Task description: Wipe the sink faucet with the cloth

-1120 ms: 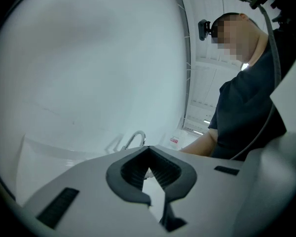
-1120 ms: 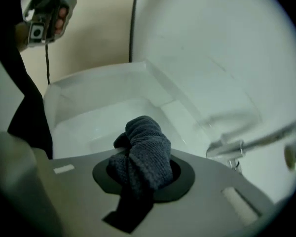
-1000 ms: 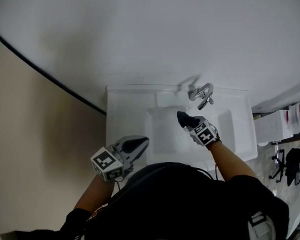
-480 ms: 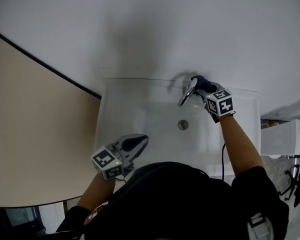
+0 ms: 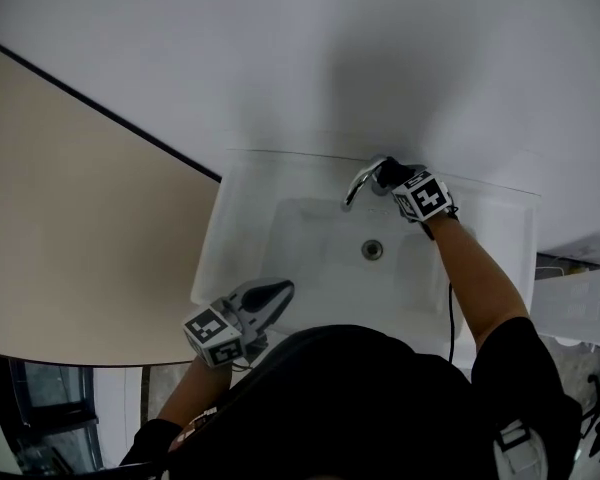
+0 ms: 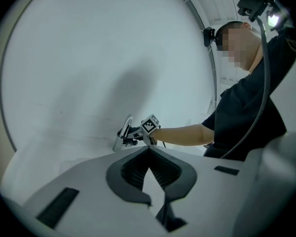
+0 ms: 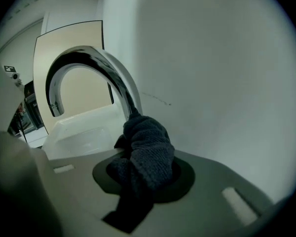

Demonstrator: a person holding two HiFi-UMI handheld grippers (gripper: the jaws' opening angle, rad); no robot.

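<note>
Right gripper [image 5: 390,176]: clamped on the dark cloth [image 7: 147,149]; cloth bunches out ahead of the jaws
Cloth: front end pressed on the base of the faucet [image 7: 91,65], straight ahead of the right gripper; spout arches up and off to that gripper's left
Faucet: chrome; on the back rim of the white sink [image 5: 242,230]
Left gripper [image 5: 268,293]: jaws together, nothing between them; over the sink's near rim; faucet far ahead of it, well apart
Drain [image 5: 372,250]: in the basin, behind and below the right gripper
</note>
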